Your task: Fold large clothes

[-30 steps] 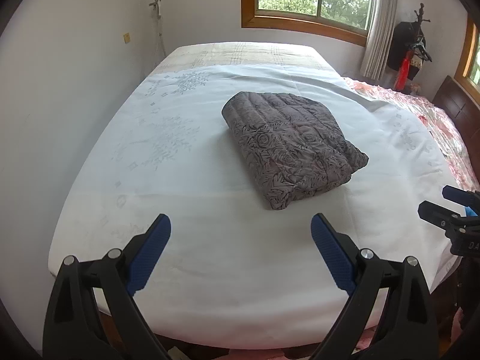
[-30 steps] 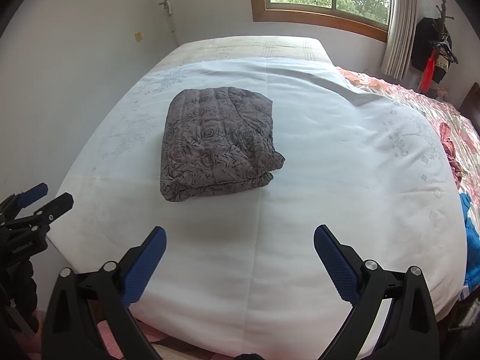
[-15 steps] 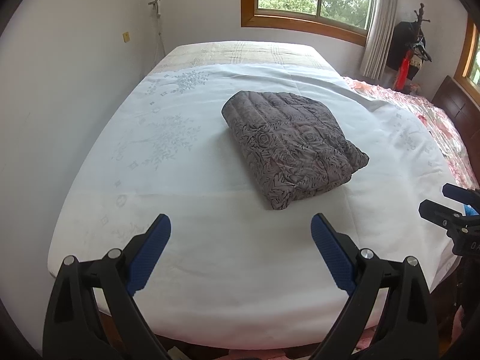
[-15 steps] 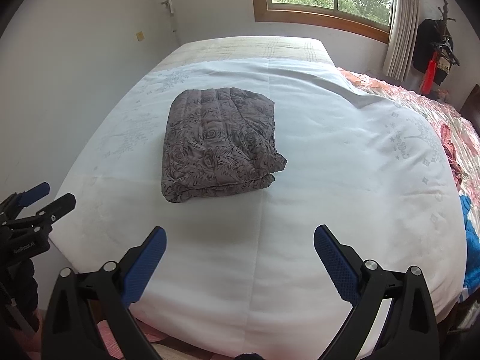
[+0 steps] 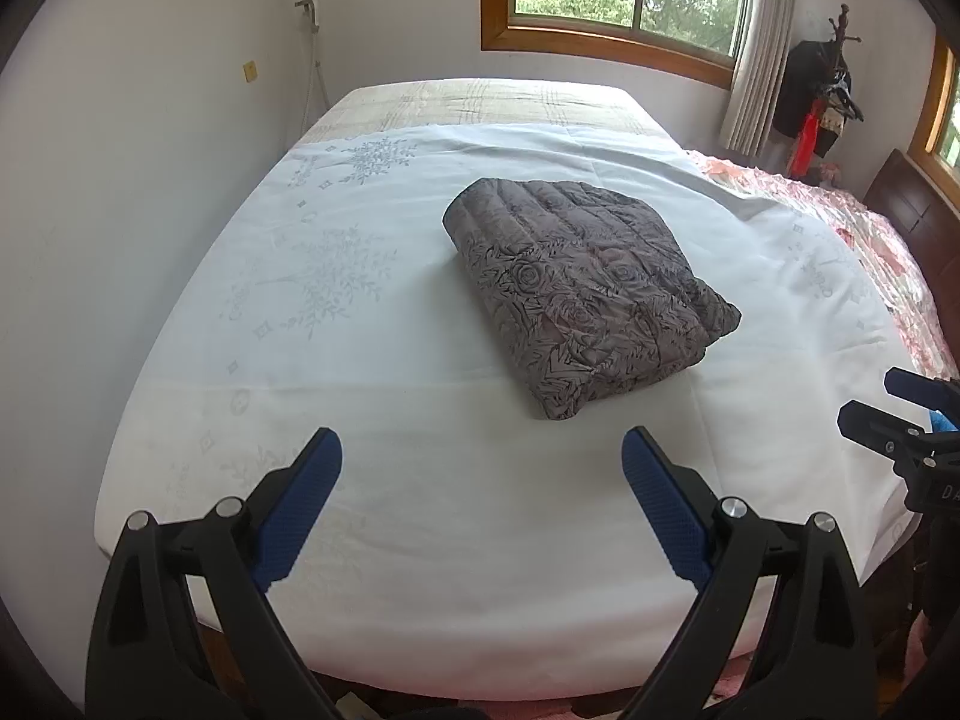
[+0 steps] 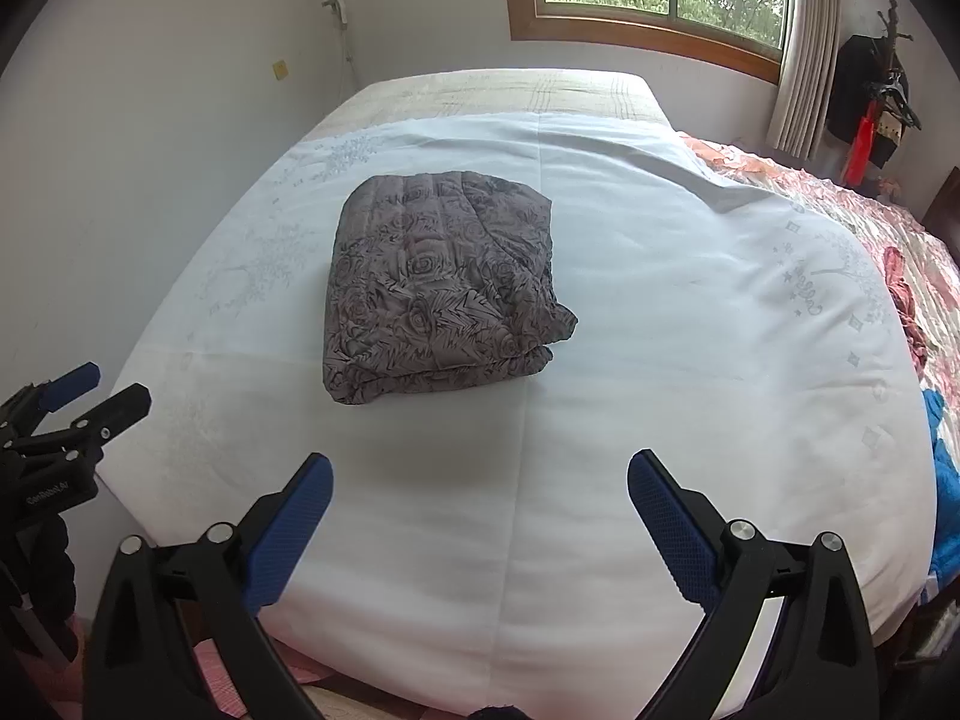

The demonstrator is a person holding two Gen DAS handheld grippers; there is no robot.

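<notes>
A grey quilted jacket [image 5: 591,294] printed with roses lies folded into a thick block on a white bed sheet [image 5: 300,312], ahead of both grippers and touching neither. From the left gripper [image 5: 480,501] it sits ahead and slightly right; from the right gripper [image 6: 480,510] it sits ahead and to the left. Both sets of jaws are spread wide and hold nothing. The jacket looks soft, puffy and light, probably slippery, and likely to spring open. The stacked edges at its near end seem the best place to grip, though the layers there are hard to separate by eye.
</notes>
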